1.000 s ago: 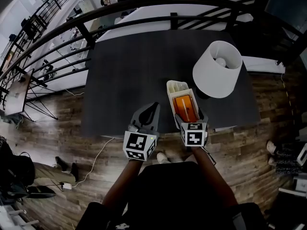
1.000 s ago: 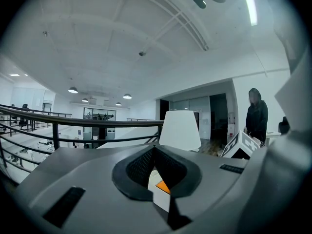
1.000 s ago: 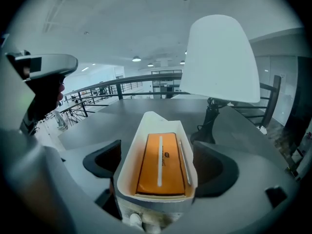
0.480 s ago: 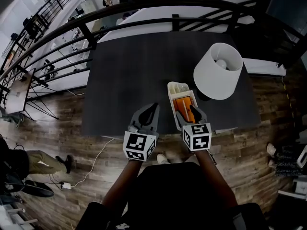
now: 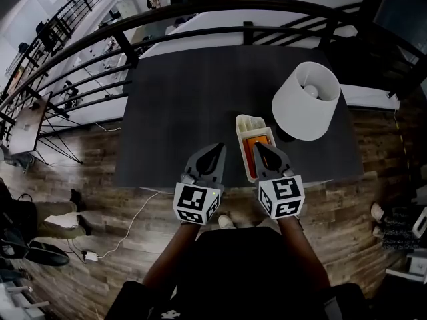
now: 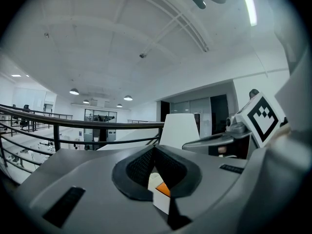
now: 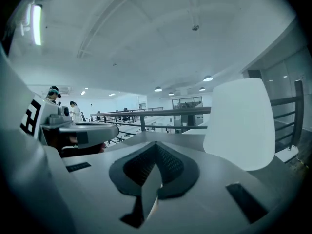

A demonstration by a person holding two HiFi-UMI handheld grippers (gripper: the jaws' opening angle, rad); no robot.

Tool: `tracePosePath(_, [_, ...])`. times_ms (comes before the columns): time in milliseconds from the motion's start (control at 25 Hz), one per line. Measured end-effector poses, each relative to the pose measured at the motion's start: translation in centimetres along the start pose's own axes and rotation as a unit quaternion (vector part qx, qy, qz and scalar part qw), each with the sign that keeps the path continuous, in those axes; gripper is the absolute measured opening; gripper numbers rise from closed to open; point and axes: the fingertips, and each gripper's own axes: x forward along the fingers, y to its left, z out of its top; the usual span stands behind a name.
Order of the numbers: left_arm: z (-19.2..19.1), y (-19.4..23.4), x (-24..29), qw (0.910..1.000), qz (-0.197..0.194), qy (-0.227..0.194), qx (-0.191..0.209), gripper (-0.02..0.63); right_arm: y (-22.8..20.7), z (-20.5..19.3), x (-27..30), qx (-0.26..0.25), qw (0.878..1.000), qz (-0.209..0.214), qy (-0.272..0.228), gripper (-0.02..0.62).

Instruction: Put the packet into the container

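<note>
orange packet in the white container, both grippers empty.
right gripper has just closed its jaws; in the right gripper view the tips meet with nothing between them, and from the head view the tip sits over the near end of the container, above the packet. left gripper is also closed on nothing, just left of the container and apart from it; under its tips the packet shows inside the container. a white lampshade stands just right of the container on the dark table.
</note>
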Motion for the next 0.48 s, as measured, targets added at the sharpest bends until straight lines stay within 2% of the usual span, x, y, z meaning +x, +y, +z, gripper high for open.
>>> tracePosePath(200, [0.3, 0.0, -0.1, 0.9999, 0.004, -0.004, -0.012, 0.008, 1.0, 3.1, -0.8, -0.009, 0.998, 0.031, -0.051, 0.005])
tracePosePath(480, [1.0, -1.0, -0.1, 0.9998, -0.005, -0.017, -0.011, 0.008, 1.1, 4.3, -1.9, -0.041, 0.995, 0.034, -0.088, 0.005])
